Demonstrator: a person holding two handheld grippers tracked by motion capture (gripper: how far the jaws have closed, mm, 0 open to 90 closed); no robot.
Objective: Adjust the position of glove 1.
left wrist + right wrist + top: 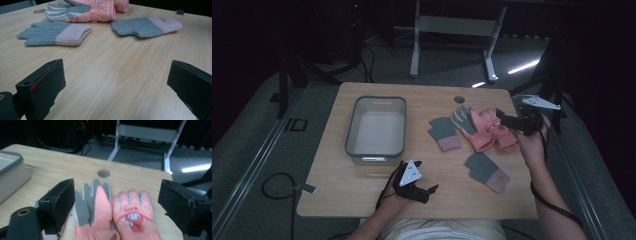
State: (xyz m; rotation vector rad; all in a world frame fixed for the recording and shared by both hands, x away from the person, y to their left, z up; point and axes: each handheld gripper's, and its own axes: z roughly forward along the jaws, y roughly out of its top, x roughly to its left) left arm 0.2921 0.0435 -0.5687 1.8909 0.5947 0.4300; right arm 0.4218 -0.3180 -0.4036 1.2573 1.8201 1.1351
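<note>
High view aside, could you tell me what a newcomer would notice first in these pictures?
The pink gloves stand out at the table's right, with the open right gripper poised over them. Two grey knit gloves lie nearby, and a grey bin sits at left.

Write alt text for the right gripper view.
Two pink gloves lie side by side on the wooden table, between the wide-open black jaws of the right gripper. A grey bin sits at the left edge.
</note>
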